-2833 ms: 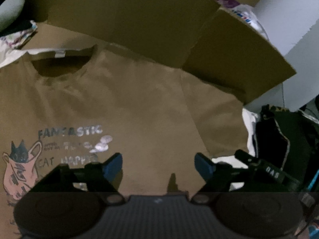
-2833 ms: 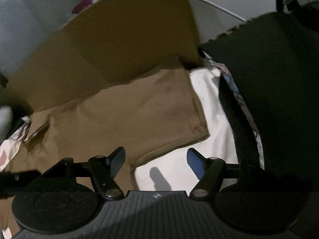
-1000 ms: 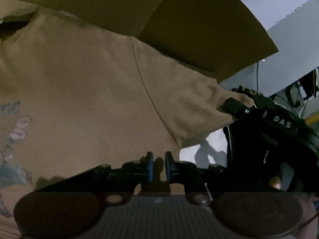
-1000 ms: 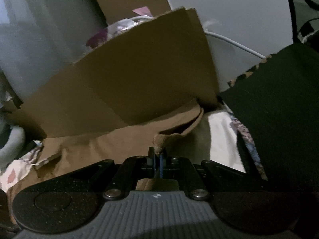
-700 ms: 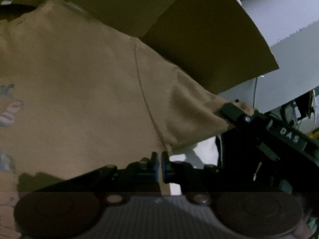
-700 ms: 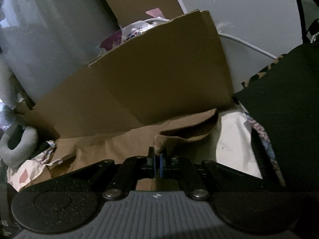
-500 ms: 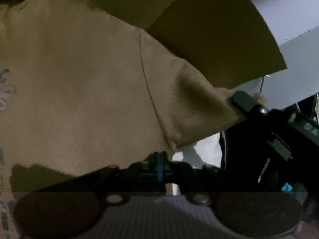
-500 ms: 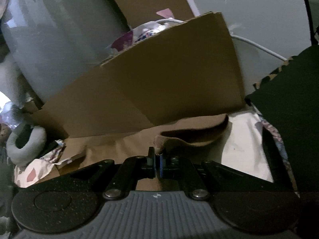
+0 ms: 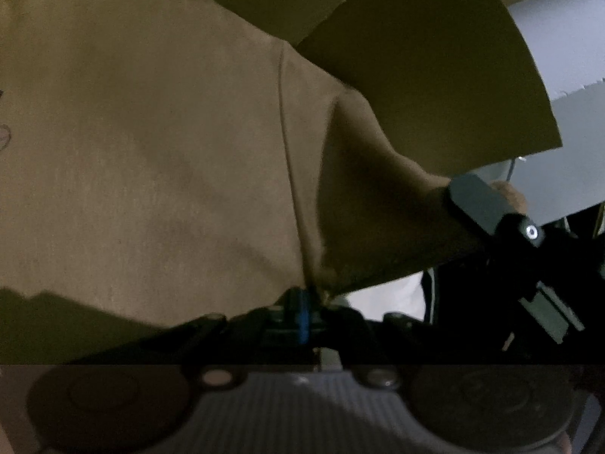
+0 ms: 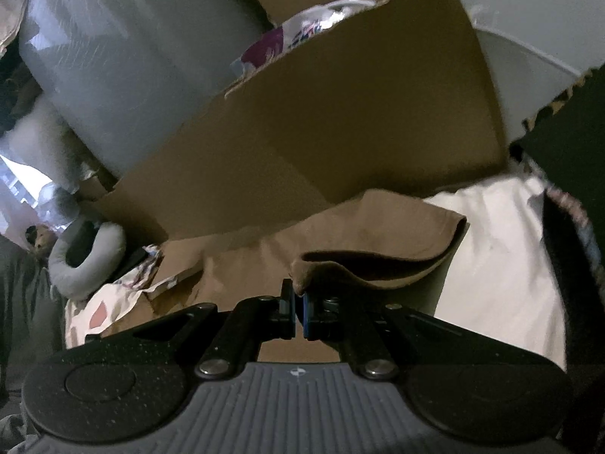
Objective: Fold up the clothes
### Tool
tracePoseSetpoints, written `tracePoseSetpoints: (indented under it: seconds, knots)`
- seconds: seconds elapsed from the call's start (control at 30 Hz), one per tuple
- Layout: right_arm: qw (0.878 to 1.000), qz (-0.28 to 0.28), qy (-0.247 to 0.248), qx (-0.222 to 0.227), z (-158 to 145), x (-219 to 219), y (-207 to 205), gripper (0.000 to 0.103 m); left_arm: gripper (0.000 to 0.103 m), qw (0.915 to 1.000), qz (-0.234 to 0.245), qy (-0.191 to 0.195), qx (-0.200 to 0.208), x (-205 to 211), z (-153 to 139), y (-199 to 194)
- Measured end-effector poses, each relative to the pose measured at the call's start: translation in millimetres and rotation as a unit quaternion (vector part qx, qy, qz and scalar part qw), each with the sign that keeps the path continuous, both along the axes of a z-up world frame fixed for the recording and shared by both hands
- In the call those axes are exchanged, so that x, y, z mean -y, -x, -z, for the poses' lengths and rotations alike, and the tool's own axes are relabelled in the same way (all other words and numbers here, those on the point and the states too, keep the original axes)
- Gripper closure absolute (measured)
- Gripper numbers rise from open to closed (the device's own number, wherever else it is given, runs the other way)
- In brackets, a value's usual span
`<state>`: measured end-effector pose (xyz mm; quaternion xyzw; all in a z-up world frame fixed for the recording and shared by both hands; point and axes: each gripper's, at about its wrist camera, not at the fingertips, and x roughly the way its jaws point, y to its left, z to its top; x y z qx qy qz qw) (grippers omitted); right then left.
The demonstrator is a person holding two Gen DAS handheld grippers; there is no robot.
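A tan T-shirt (image 9: 151,151) lies spread out, with its right sleeve (image 9: 359,189) lifted. My left gripper (image 9: 302,302) is shut on the shirt's side edge, just below the armpit seam. My right gripper (image 10: 298,302) is shut on the hem of the sleeve (image 10: 378,242) and holds it raised and folded over. The right gripper also shows in the left wrist view (image 9: 487,204), at the end of the sleeve. Most of the shirt's print is out of view.
Brown cardboard flaps (image 9: 435,68) stand just behind the shirt, also seen in the right wrist view (image 10: 321,121). A white sheet (image 10: 491,265) lies under the sleeve. Dark fabric (image 10: 574,132) is at the right. A grey neck pillow (image 10: 87,257) lies far left.
Both grippers closed on the shirt: the left on the side edge, the right on the sleeve hem. The sleeve has been lifted off the white sheet and drawn inward.
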<state>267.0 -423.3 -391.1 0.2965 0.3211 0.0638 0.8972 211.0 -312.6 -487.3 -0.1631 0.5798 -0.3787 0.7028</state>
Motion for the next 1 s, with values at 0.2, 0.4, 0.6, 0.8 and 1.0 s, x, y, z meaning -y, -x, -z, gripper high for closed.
tracePoseSetpoints:
  seconds: [0.2,0.4,0.6,0.8,1.0]
  knots:
    - [0.998,-0.043,-0.031,-0.023,7.3,-12.7,-5.6,0.101,0.102,0.9998,-0.014,0.009,-0.010,5.3,9.3,-0.6]
    - [0.996,-0.063,-0.048,-0.045,14.8,-19.5,-5.4,0.101,0.102,0.9987,-0.029,0.025,-0.033,3.9,15.9,0.2]
    - [0.994,-0.077,-0.048,-0.053,12.7,-21.9,-1.2,0.098,0.102,0.9982,-0.031,0.029,-0.042,7.8,17.2,-0.5]
    - [0.994,-0.080,-0.051,-0.053,8.9,-16.1,11.0,0.079,0.098,0.9991,-0.010,0.017,-0.038,5.8,9.7,3.8]
    - [0.997,-0.058,-0.040,-0.045,5.6,-3.2,26.0,0.068,0.081,0.9997,0.018,-0.015,0.010,-19.1,-13.4,11.7]
